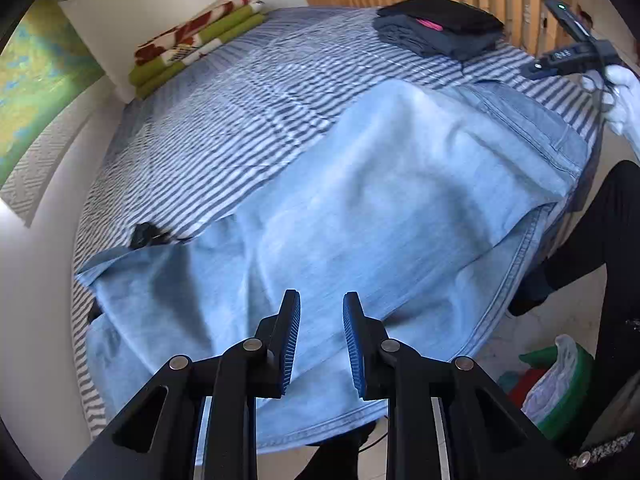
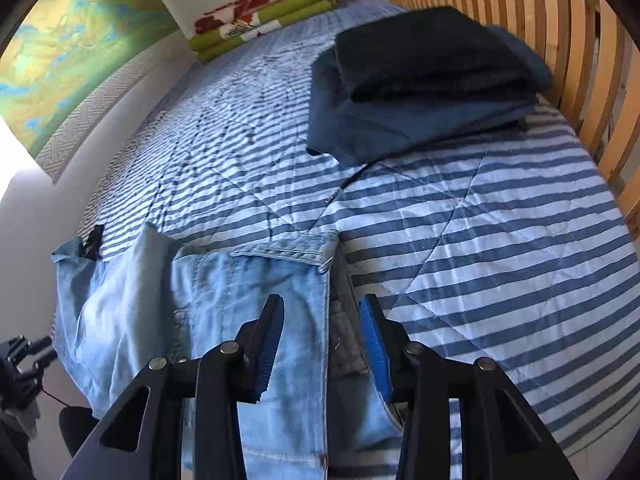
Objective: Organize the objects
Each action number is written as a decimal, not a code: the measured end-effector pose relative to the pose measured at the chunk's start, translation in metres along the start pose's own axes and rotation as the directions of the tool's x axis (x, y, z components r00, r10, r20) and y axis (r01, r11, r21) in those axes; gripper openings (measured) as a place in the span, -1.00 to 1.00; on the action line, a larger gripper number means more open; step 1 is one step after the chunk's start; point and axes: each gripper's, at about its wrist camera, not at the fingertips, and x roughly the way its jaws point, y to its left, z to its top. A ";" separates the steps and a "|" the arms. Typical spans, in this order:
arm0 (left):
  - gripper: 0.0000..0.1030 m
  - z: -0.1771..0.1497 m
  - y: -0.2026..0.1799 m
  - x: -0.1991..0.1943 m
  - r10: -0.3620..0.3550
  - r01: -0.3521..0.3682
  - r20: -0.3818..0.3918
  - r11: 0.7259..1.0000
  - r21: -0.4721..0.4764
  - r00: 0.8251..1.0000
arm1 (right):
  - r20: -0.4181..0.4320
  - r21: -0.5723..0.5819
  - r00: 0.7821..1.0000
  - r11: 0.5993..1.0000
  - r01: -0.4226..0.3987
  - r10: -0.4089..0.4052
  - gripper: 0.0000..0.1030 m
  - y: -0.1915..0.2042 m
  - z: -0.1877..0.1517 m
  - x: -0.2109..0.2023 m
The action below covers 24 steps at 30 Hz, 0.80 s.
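Now both tools, left tool [image 1: 321,322] and right tool [image 2: 322,330], hang released above the jeans [image 1: 360,208] on the bed [image 2: 500,248].

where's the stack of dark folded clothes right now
The stack of dark folded clothes sits on the blue-and-white striped bedspread at its far right side, beside the wooden slatted frame, beyond the light blue denim jeans.
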 end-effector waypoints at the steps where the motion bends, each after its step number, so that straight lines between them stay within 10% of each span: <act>1: -0.53 0.006 -0.008 0.009 -0.019 0.019 -0.007 1.000 -0.001 1.000 | -0.024 0.035 1.000 0.999 -0.008 0.009 -0.29 -0.006 0.004 0.012; 8: -0.53 0.022 -0.054 0.063 -0.078 0.080 -0.066 0.996 0.034 0.995 | -0.067 0.088 0.995 0.994 -0.069 0.075 -0.29 -0.016 -0.019 0.003; 24: -0.35 0.056 -0.144 0.053 -0.150 0.138 0.013 0.937 0.321 0.989 | -0.178 0.222 0.980 0.974 -0.051 0.092 -0.29 -0.012 -0.134 -0.034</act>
